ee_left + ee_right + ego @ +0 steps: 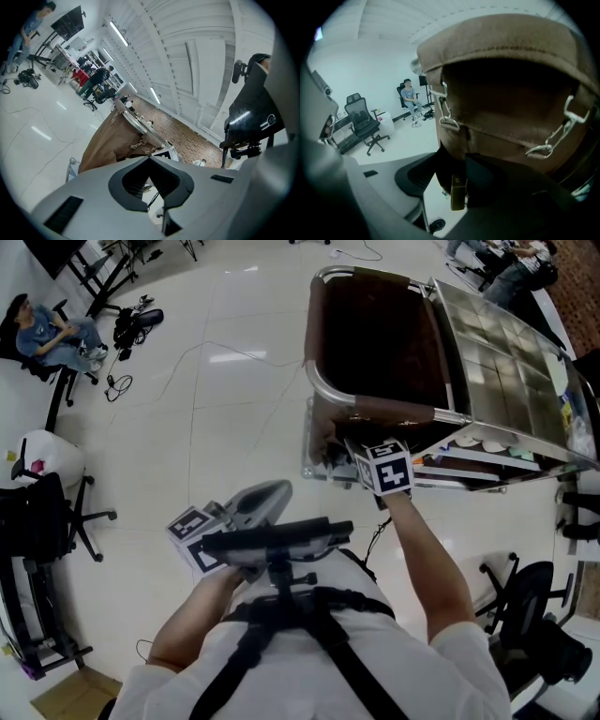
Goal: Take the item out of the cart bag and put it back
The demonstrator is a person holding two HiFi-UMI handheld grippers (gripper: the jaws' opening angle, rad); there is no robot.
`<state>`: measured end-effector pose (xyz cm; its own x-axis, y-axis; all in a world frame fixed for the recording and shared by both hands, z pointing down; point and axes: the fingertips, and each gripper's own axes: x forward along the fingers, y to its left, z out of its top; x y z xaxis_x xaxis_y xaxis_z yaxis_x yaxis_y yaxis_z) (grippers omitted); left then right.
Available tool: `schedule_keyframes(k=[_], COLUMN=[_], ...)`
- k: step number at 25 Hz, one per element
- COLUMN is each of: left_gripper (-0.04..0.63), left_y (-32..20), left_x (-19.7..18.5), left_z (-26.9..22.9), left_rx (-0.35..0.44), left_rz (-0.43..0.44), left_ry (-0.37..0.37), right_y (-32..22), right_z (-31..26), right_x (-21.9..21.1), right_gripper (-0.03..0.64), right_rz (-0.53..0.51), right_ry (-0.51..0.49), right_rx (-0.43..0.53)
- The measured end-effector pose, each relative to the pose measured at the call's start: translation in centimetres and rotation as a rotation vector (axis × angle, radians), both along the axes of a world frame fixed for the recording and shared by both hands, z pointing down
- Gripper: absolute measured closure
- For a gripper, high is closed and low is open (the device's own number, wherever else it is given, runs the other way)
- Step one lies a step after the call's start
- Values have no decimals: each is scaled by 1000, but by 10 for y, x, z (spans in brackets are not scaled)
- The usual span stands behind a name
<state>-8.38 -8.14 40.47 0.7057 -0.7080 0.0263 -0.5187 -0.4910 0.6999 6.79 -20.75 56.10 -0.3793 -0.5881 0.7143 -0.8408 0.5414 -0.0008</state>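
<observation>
only the head view gives us the whole layout: the cart (323,381) stands on the pale floor ahead, the brown cart bag (375,334) hangs mouth-up inside its metal rim, and a wire grid panel (497,348) slopes away on the bag's right. there we see the right arm stretched to the cart's near, lower end, the marker cube (386,468) just beside the frame, while the left gripper (272,495) is held back close to the body, well apart from the cart.

what that view hides, the right gripper view shows – the right gripper (452,159) sits below the bag's bulging side with its 2 jaws spread wide, released. a dark fold of the bag's lower edge comes down between them, and a narrow tan strip (458,192) hangs in the same gap; we cannot tell whether that strip is the item or part of the bag, nor whether either pad touches it. 2 metal chain clips (543,143) on the bag show here too.

the left gripper view looks level at the bag from the side and shows its jaw tips met, clenched on nothing, floor showing through the hollow of the pads. the bag's sagging outer cloth, top to bottom, appears only here.

we find no writing we can read – the cube carries only black-and-white squares.
</observation>
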Motion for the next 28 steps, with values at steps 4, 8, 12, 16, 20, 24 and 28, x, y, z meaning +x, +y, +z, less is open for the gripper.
schedule_keyframes(k=[4, 8, 12, 16, 20, 24, 28], left_gripper=[595, 595, 595, 595, 595, 595, 595], left_y=[0, -1, -1, 0, 2, 1, 1], left_x=[2, 5, 7, 8, 9, 9, 9], left_z=[0, 0, 0, 0, 0, 1, 0], left_rx=[0, 1, 2, -1, -4, 1, 1], left_rz=[10, 18, 25, 31, 36, 38, 41], left_ry=[1, 3, 6, 9, 10, 11, 12], right_y=[3, 9, 19, 28, 35, 45, 57], right_z=[-23, -42, -55, -70, -85, -94, -100], right_x=[-1, -2, -4, -4, -4, -5, -7], right_gripper=[413, 413, 413, 413, 431, 477, 545], right_rz=[-6, -14, -33, -36, -39, -46, -57], right_ry=[-23, -50, -60, -74, -94, -110, -117], right_rx=[38, 64, 68, 93, 119, 130, 138])
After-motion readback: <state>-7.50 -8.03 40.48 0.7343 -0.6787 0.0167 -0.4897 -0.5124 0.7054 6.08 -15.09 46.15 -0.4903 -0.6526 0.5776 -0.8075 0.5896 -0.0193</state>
